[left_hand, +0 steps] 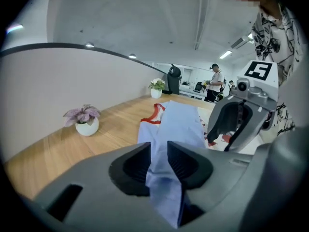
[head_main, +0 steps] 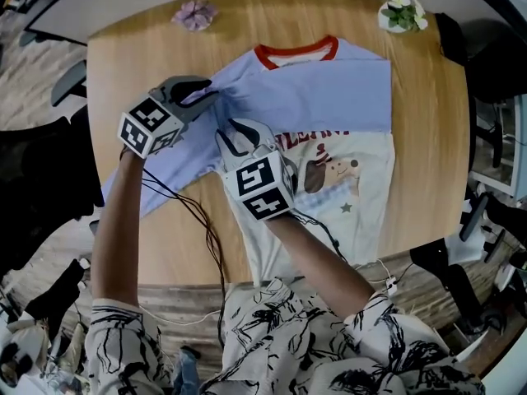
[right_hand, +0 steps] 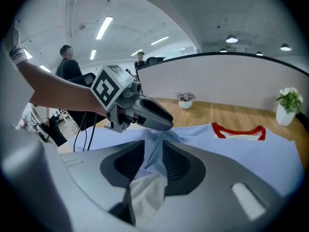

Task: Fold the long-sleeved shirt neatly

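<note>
On the wooden table [head_main: 428,179], head view: the long-sleeved shirt [head_main: 313,97] lies flat with its red collar away from me. One blue sleeve is folded across the chest and the other trails toward the table's left edge. My left gripper [head_main: 207,97] and right gripper [head_main: 234,128] sit close together at that sleeve's shoulder. Left gripper view: the jaws are nipped on a bunched blue fold that fills the narrow gap. A small white pot [left_hand: 87,126] holding a pink-leaved plant stands well apart from the cloth. Right gripper view: the jaws are pinched on blue and white cloth, both layers in the bite. A second white pot [right_hand: 285,114], holding a green plant, stands off the far corner. Risks, as I judge them: both holds look light, so one side could slip and skew the crease. The trailing sleeve could drag the fold crooked.
</note>
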{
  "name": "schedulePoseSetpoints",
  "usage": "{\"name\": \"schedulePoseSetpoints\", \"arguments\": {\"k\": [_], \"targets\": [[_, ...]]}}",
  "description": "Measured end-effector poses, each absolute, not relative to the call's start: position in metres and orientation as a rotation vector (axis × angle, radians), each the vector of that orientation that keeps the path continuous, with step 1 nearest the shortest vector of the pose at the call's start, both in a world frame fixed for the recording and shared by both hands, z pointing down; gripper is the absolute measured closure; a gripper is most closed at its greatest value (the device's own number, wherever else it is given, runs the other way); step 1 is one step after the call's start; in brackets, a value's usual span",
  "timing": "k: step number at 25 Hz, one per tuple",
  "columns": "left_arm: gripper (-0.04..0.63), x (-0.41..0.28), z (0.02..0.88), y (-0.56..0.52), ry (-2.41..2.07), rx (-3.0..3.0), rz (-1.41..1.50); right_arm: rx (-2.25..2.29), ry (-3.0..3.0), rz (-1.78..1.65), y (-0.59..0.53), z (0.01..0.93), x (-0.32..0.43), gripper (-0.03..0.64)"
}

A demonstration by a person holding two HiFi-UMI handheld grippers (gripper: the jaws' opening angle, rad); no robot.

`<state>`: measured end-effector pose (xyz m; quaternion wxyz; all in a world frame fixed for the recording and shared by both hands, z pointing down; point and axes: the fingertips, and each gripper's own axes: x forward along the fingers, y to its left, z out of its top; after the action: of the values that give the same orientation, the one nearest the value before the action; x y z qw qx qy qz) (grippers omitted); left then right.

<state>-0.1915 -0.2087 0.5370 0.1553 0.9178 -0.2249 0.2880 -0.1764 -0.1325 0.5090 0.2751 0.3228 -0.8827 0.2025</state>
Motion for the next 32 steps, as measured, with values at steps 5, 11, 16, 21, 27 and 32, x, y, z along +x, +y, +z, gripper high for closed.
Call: {"name": "schedulePoseSetpoints", "arguments": {"k": [5, 11, 16, 21, 27, 32], "targets": [[0.426, -0.209, 0.544, -0.196, -0.653, 2.591, 0.833, 0.768, -2.367, 0.578, -0.117, 0.523, -0.193, 0.413], [0.308, -0.234, 0.507, -0.176, -0.845, 2.596, 0.717, 0.703, -2.447, 0.521, -0.113, 0.507, -0.204, 0.344], [0.248, -0.276, 0.432, -0.125, -1.272, 2.577, 0.502, 0.595, -2.621, 0.402, -0.116, 0.463, -0.214, 0.239], [0.23, -0.347, 0.378, -0.039, -1.762, 2.31, 0.3, 0.445, -2.676, 0.278, -0.111, 0.425, -0.229, 0.181], [0.23, -0.403, 0.373, 0.08, -2.108, 1.897, 0.363, 0.175, -2.723, 0.095, -0.09, 0.391, -0.284, 0.184], [0.232, -0.42, 0.393, 0.139, -2.221, 1.616, 0.38, -0.137, -2.681, -0.016, -0.067, 0.394, -0.358, 0.192]]}}
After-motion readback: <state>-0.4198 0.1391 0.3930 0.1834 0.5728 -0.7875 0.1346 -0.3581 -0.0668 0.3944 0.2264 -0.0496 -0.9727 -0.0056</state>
